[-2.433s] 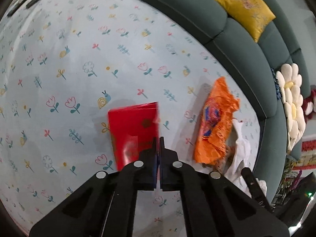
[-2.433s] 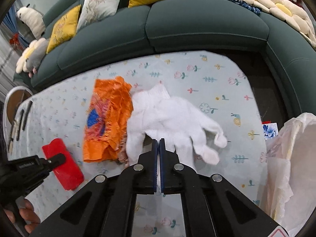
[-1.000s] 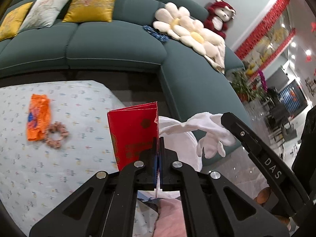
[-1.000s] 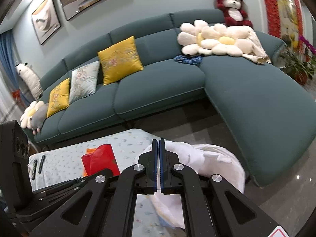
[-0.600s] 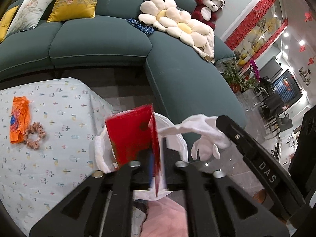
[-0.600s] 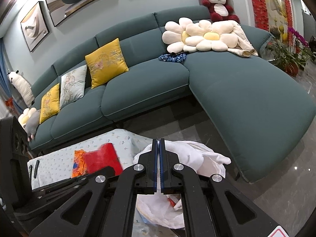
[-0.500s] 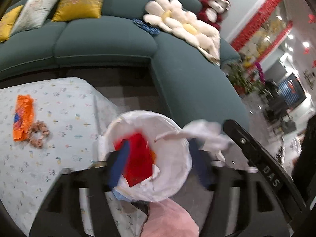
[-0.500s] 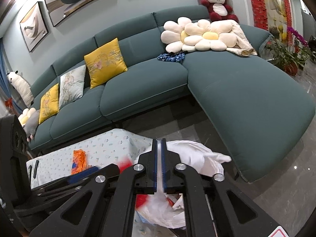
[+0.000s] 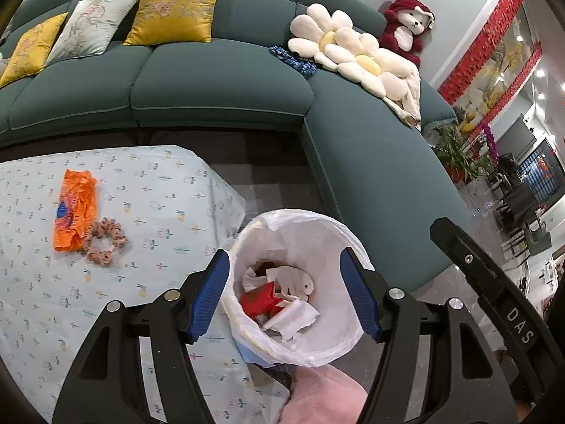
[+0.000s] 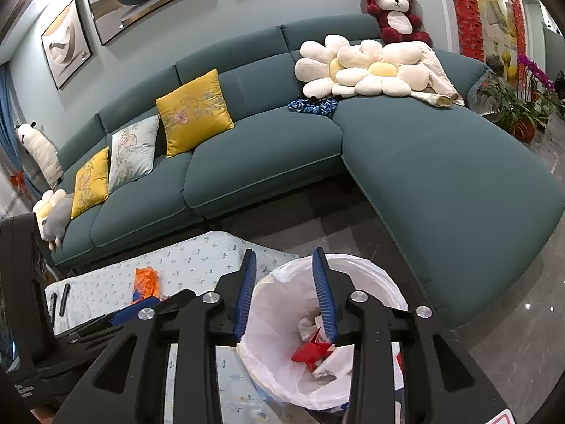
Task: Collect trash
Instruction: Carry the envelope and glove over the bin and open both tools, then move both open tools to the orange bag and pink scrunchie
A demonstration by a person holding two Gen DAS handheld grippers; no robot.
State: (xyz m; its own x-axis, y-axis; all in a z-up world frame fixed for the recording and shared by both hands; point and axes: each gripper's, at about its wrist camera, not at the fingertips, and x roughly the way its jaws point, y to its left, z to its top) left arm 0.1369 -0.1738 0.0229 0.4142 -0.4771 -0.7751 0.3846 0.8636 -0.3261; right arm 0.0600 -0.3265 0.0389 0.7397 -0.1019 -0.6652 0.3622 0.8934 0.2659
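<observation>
A white-lined trash bin [image 9: 339, 233] stands on the floor by the table corner; it also shows in the right wrist view [image 10: 385, 282]. Inside lie a red packet [image 9: 259, 298] [image 10: 310, 351] and a white glove [image 9: 295, 281] among white scraps. My left gripper [image 9: 286, 296] is open and empty above the bin. My right gripper [image 10: 286, 289] is open and empty above the bin's left rim. An orange wrapper [image 9: 74, 208] [image 10: 144, 281] lies on the flower-print tablecloth [image 9: 159, 190], touching a pink scrunchie [image 9: 104, 243].
A teal sectional sofa [image 9: 219, 81] [image 10: 423, 162] wraps behind and to the right, with yellow cushions [image 10: 194, 111], flower pillows [image 9: 353, 56] and a red plush bear [image 10: 393, 10]. Two dark remotes [image 10: 58, 300] lie at the table's far left. Grey tiled floor [image 10: 522, 311] lies right of the bin.
Both grippers opened over the bin. The red packet dropped from my left gripper and the white glove from my right; both now lie in the bin.
</observation>
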